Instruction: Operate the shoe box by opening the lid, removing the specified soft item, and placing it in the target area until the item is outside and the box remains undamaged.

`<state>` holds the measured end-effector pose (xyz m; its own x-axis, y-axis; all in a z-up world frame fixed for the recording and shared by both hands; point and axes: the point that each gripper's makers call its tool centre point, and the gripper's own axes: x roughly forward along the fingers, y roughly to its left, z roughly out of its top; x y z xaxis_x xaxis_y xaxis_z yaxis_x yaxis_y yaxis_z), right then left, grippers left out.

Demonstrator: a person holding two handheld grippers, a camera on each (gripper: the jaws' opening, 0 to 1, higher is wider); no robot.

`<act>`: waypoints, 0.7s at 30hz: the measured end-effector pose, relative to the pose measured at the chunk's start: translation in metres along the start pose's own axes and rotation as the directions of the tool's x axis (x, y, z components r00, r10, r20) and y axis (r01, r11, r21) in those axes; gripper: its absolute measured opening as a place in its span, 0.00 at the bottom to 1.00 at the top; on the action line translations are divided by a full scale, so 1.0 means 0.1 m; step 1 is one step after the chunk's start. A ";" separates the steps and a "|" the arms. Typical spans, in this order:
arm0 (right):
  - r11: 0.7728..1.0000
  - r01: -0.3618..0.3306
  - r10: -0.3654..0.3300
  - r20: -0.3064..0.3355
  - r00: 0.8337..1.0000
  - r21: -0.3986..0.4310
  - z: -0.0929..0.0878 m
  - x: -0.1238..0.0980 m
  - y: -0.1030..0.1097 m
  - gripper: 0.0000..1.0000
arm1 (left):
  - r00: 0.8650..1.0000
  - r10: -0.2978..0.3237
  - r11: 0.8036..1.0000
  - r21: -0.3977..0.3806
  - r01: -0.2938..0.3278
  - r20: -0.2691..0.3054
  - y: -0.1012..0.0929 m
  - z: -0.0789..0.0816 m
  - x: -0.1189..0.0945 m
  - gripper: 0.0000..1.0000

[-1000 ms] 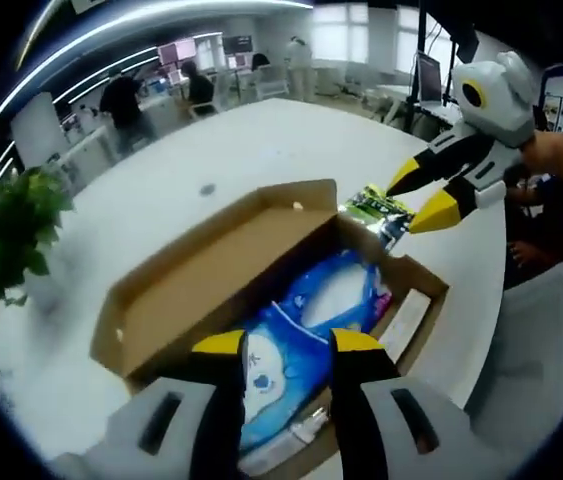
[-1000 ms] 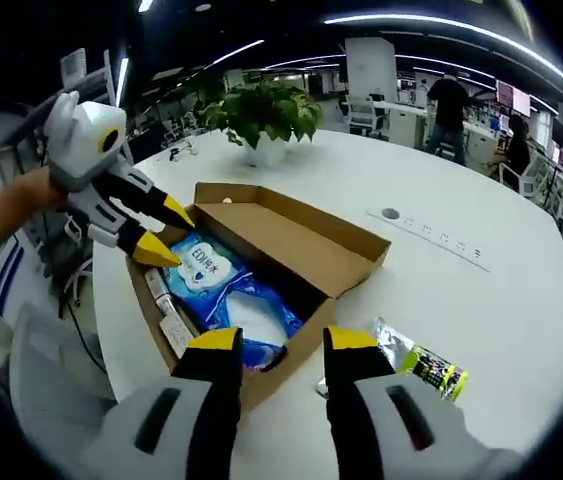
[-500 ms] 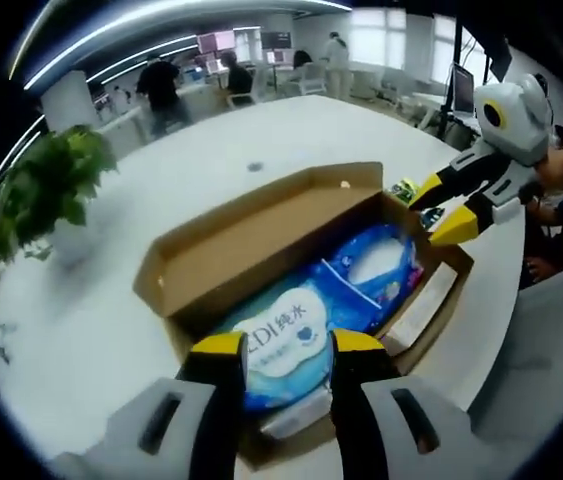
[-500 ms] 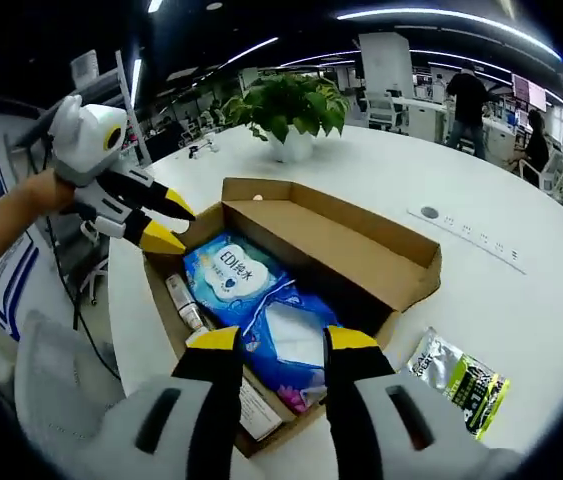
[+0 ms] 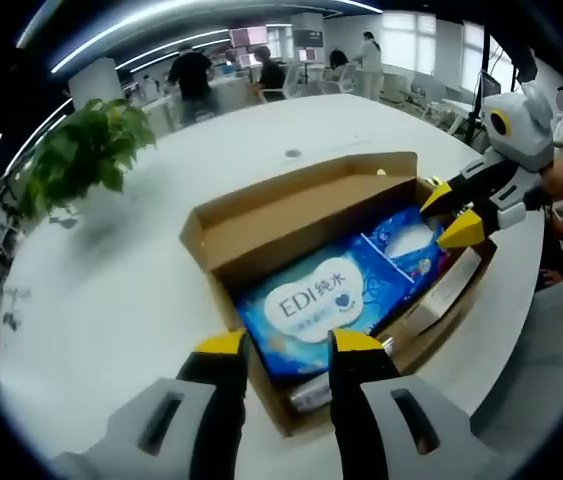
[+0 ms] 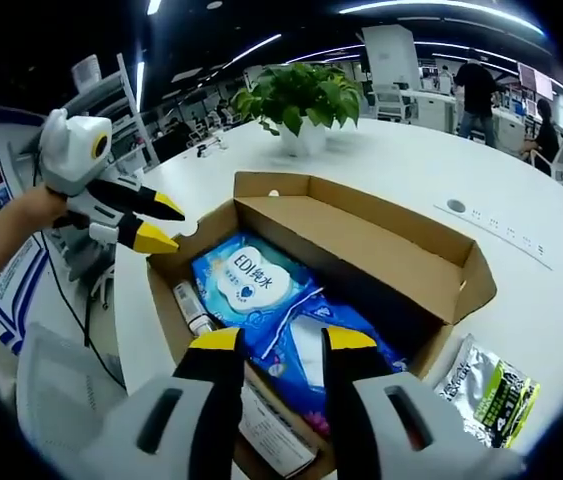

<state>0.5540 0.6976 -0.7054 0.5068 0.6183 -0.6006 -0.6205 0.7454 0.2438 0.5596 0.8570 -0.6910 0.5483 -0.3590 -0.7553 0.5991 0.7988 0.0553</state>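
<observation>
The brown shoe box stands open on the white table, its lid folded back upright. Inside lies a blue wipes pack with a white label, and a second blue soft pack beside it. My left gripper hangs open just outside one end of the box, holding nothing. Over the opposite end, my right gripper is open and holds nothing either.
A small tube and a flat white carton lie along the box's side wall. A green snack packet lies on the table beside the box. A potted plant stands further off. People sit at desks in the background.
The left gripper view has pulled back, so the whole box and the labelled pack show. The right gripper has come closer over the box. Both stay open.
</observation>
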 end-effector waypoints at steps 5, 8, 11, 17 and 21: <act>1.000 -0.013 0.013 -0.007 1.000 0.005 0.01 0.10 0.04 0.28 | 0.999 0.033 0.998 -0.046 -0.033 -0.005 0.10 -0.12 -0.02 0.29; 1.000 -0.023 0.023 -0.010 1.000 0.009 0.01 0.18 0.06 0.26 | 0.999 0.053 0.994 -0.091 -0.053 -0.007 0.15 -0.21 -0.03 0.28; 1.000 -0.026 0.027 -0.017 0.999 0.009 0.00 0.24 0.08 0.24 | 0.998 0.054 0.991 -0.120 -0.056 -0.014 0.18 -0.28 -0.02 0.26; 1.000 -0.031 0.031 -0.041 0.999 0.001 -0.03 0.37 0.09 0.23 | 0.998 0.049 0.983 -0.174 -0.053 -0.028 0.17 -0.40 0.01 0.16; 1.000 -0.027 0.027 -0.051 0.998 -0.001 -0.04 0.43 0.09 0.22 | 0.999 0.034 0.979 -0.201 -0.040 -0.034 0.15 -0.45 0.05 0.09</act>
<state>0.5680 0.7299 -0.7328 0.4584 0.6248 -0.6320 -0.6346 0.7280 0.2595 0.5445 0.8888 -0.7233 0.5482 -0.3150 -0.7748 0.4471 0.8933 -0.0468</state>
